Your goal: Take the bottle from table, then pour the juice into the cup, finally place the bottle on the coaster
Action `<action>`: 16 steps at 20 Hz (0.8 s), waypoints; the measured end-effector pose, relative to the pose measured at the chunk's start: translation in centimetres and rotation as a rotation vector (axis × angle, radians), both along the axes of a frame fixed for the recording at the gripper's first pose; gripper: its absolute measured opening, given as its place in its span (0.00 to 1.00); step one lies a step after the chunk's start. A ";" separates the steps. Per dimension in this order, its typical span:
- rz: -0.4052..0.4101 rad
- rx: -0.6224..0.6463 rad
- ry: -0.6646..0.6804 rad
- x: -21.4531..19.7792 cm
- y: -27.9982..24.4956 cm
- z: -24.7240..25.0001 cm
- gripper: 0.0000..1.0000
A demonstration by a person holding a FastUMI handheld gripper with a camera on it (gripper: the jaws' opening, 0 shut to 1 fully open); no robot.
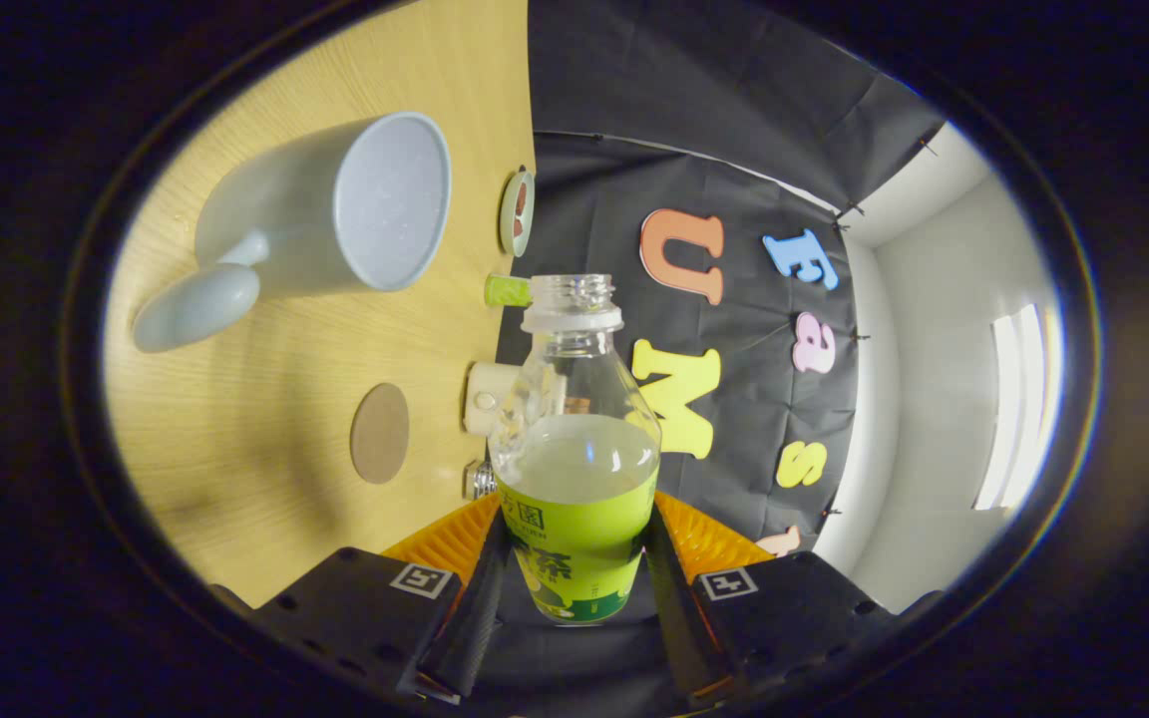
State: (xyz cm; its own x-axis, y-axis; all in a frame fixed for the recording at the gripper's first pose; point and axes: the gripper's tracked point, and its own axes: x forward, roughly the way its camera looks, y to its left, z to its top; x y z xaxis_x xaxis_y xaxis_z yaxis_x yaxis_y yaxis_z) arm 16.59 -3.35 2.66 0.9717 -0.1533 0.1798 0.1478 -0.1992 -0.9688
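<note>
- Fingers [574, 558] clamped on both sides of the bottle [574, 449], gripping its labelled lower body; bottle uncapped, approx. half full of juice.
- Ahead & off to one side of fingers: round coaster [380, 433] flat on wooden tabletop [265, 449].
- Beyond coaster: pale cup [335, 214] w/ handle, mouth facing bottle neck, apart from it.
- Small green cap [507, 290] beside bottle neck.

The claw [574, 558] is rolled sideways, both fingers [480, 588] clamped on the bottle [574, 469] (label level).
</note>
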 end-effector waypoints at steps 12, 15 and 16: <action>0.009 -0.101 -0.014 -0.2 1.3 1.5 0.75; 0.009 -0.112 -0.024 -0.2 1.3 2.1 0.75; 0.009 -0.114 -0.026 -0.1 1.2 2.2 0.75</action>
